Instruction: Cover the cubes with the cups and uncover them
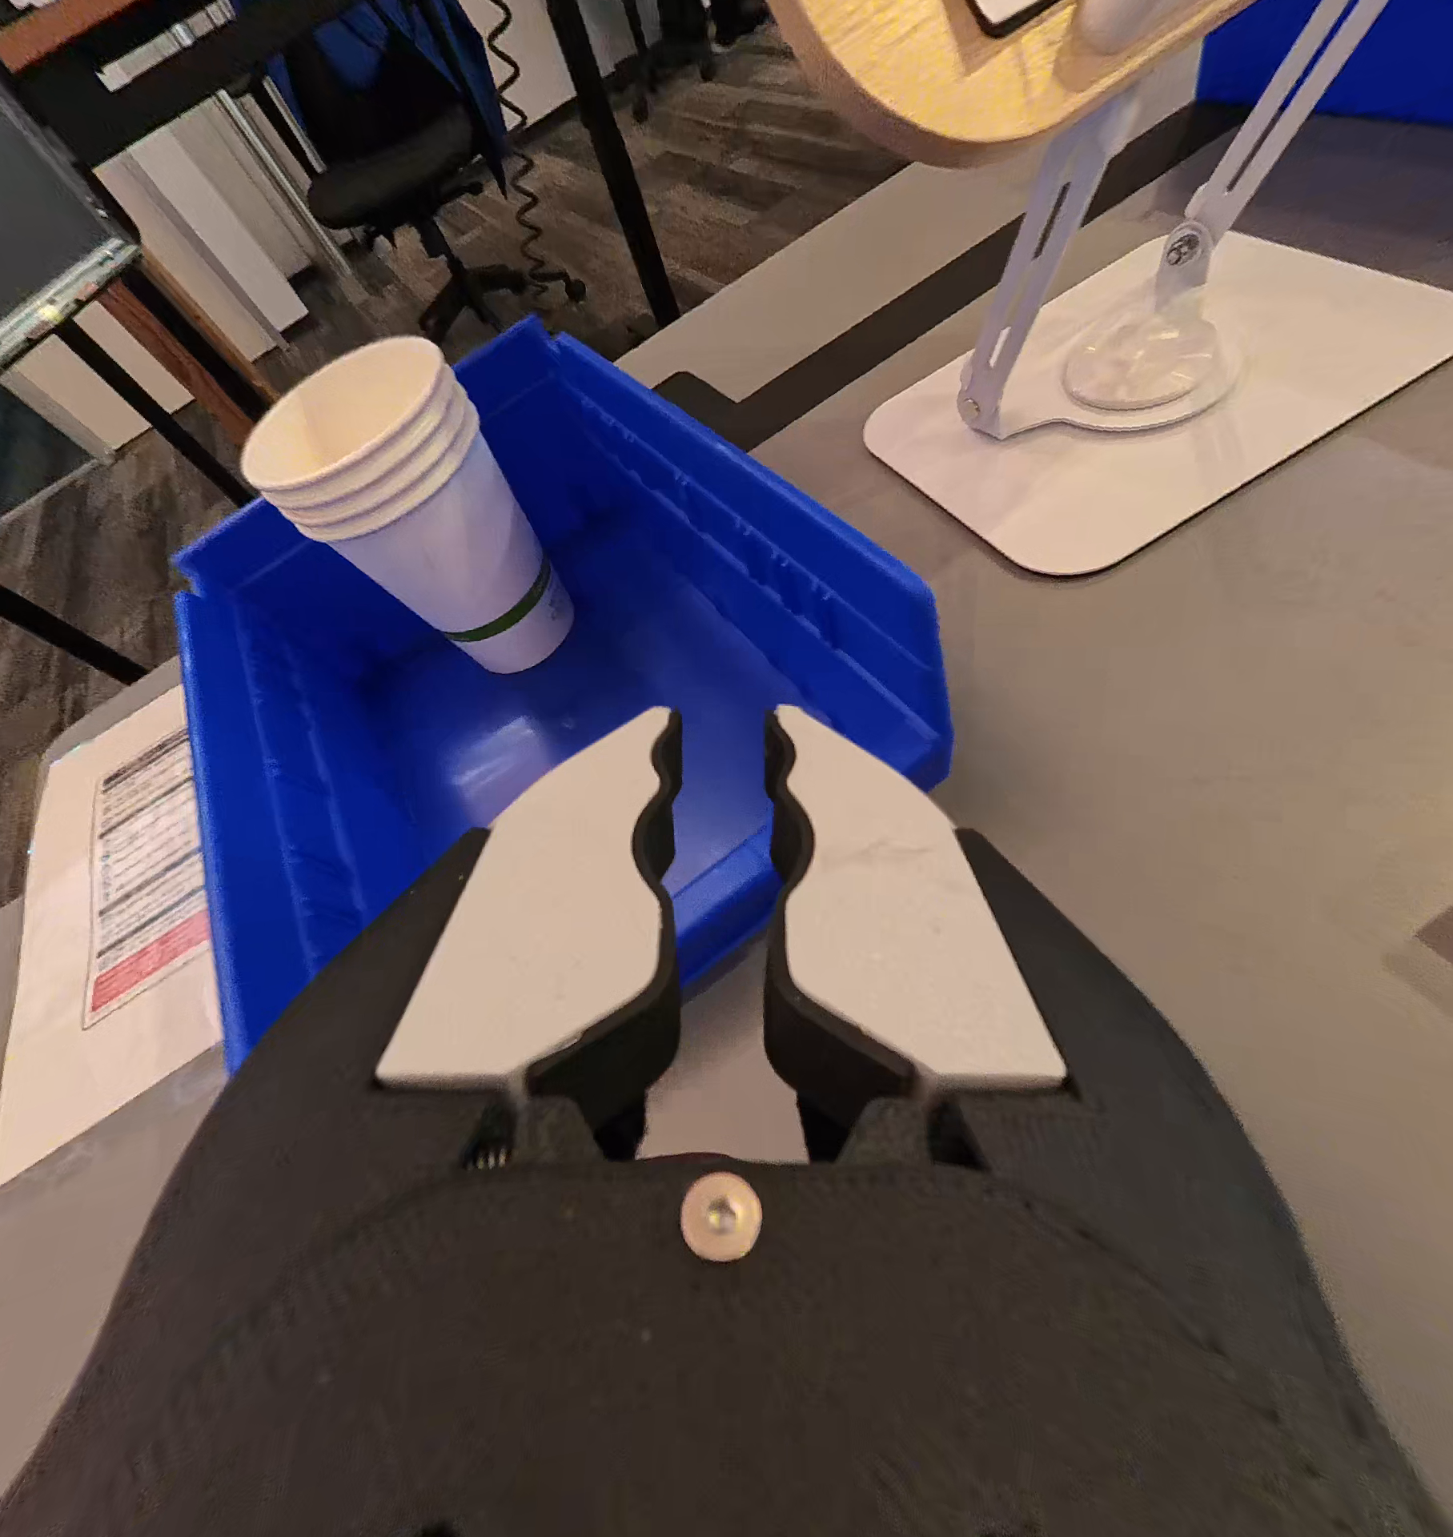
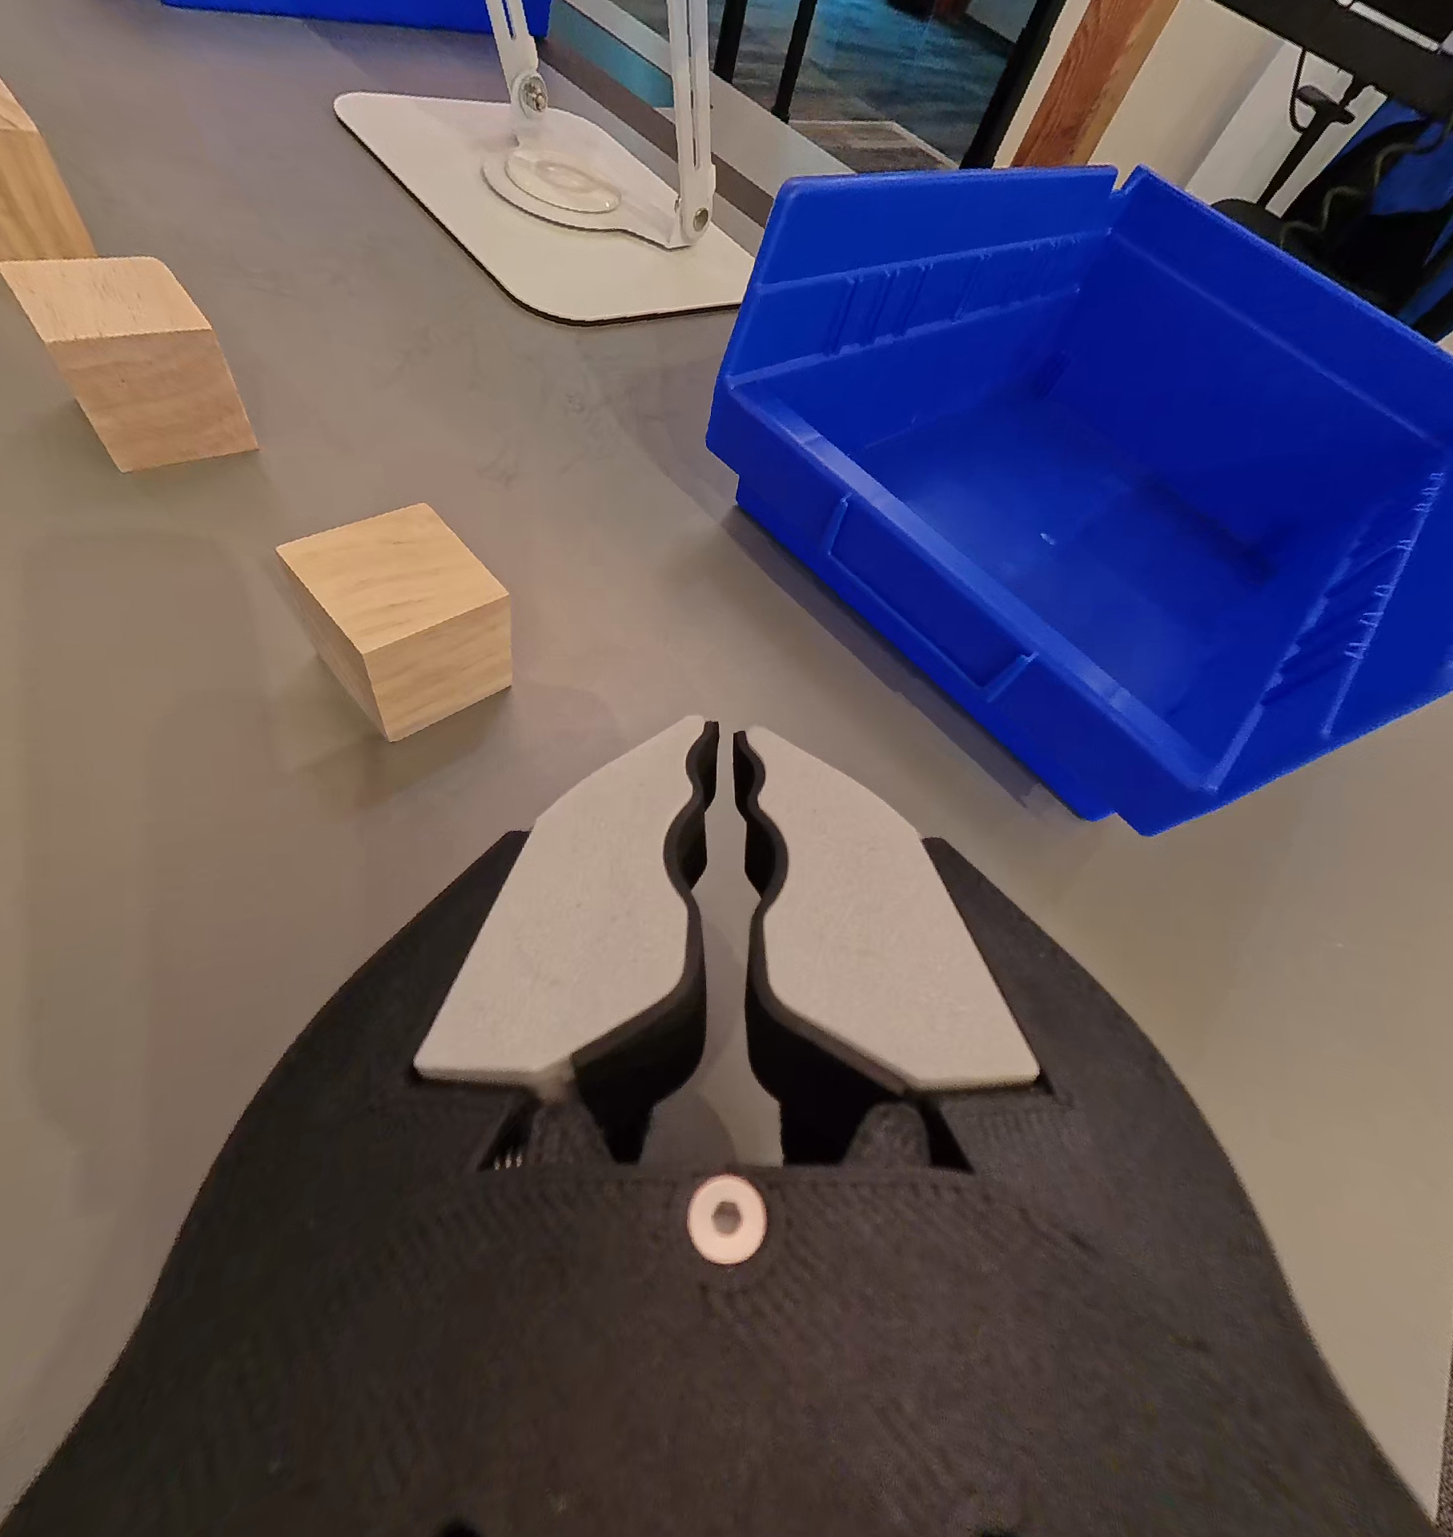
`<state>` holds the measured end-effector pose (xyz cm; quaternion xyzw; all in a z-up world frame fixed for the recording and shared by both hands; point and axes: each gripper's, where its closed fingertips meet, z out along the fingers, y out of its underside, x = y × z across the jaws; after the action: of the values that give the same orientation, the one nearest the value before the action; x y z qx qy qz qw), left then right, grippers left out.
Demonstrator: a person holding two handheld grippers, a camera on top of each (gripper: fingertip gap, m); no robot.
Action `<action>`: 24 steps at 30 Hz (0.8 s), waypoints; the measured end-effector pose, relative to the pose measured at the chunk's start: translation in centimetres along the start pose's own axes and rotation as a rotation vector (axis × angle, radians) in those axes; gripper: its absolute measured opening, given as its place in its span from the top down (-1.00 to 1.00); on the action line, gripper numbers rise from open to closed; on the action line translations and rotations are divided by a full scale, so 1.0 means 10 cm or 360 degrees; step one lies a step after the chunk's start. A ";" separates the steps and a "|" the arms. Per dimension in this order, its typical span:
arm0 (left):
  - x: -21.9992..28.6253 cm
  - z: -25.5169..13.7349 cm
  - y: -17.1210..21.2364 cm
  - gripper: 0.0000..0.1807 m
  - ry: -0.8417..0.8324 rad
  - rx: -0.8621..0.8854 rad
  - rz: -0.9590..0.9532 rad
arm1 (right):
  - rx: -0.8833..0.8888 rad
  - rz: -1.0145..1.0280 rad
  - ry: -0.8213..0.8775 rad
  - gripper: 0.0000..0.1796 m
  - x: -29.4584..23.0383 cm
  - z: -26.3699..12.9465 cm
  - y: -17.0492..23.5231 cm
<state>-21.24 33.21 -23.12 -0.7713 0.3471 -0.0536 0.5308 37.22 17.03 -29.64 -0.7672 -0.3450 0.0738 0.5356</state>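
The left gripper (image 1: 721, 717) is parted and empty above a blue bin (image 1: 806, 532); stacked cups (image 1: 423, 516) lean inside, ahead-left of its tips. The right gripper (image 2: 724, 732) is nearly closed, empty; three wooden cubes (image 2: 407, 615) sit ahead-left, another blue bin (image 2: 939, 582) ahead-right.

Bright blue plastic bin (image 1: 307, 790) on a grey table (image 1: 1205, 748). Inside it, white stacked paper cups (image 1: 423, 507) with a green band near the base. Beside another blue bin (image 2: 1122, 516), pale wooden cubes (image 2: 407, 615) with visible grain.
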 end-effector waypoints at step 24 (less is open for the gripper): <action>-1.05 0.32 -0.71 0.22 -0.0633 0.0302 0.0231 | -0.0057 -0.0006 0.0039 0.96 0.03 0.03 0.04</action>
<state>-24.34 43.29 -15.43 -0.6864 0.2837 0.1053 0.6612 37.51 17.42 -30.08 -0.7770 -0.3410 0.0572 0.5260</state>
